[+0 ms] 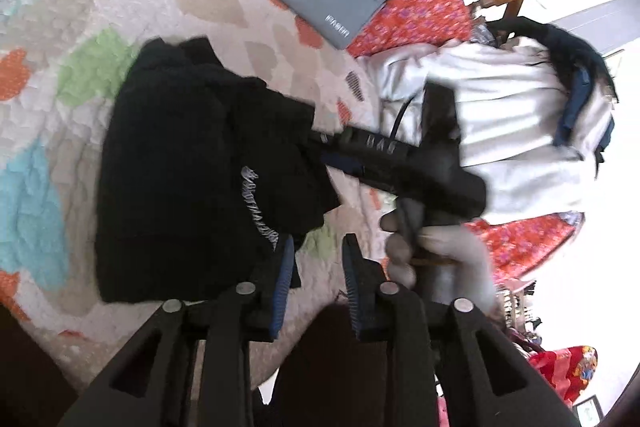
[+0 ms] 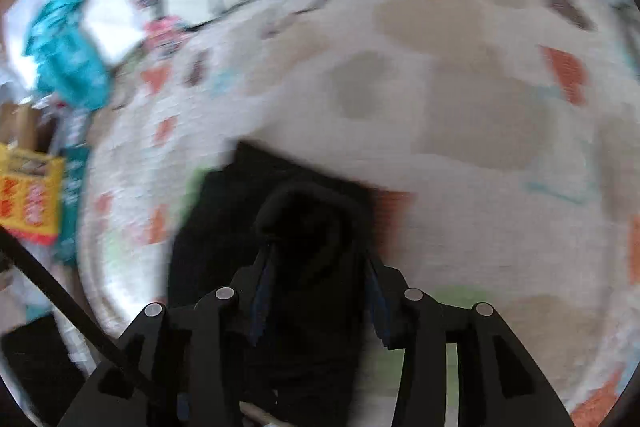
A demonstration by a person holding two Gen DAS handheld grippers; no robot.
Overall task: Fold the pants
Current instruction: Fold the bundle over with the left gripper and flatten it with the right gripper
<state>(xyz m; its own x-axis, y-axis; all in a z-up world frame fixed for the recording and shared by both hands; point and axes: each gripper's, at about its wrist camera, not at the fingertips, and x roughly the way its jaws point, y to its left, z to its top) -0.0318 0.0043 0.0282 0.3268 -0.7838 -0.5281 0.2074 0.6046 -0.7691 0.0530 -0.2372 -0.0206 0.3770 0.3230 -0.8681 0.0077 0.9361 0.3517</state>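
Since the quilt [image 1: 72,7] takes up most of both views, the pants [image 1: 180,163] sit mid-bed as a half-folded black bundle. My right gripper [image 2: 318,259] has a fold bunched between its fingers; my left gripper [image 1: 318,259] hangs open at the bundle's edge, so right's closer.

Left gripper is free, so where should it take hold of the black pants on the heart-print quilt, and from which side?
Judging from the left wrist view, grip the near corner of the black pants, by the white lettering. That edge lies right at the open left gripper, so come in low from the near side. The right gripper already has bunched fabric between its fingers at the other edge.
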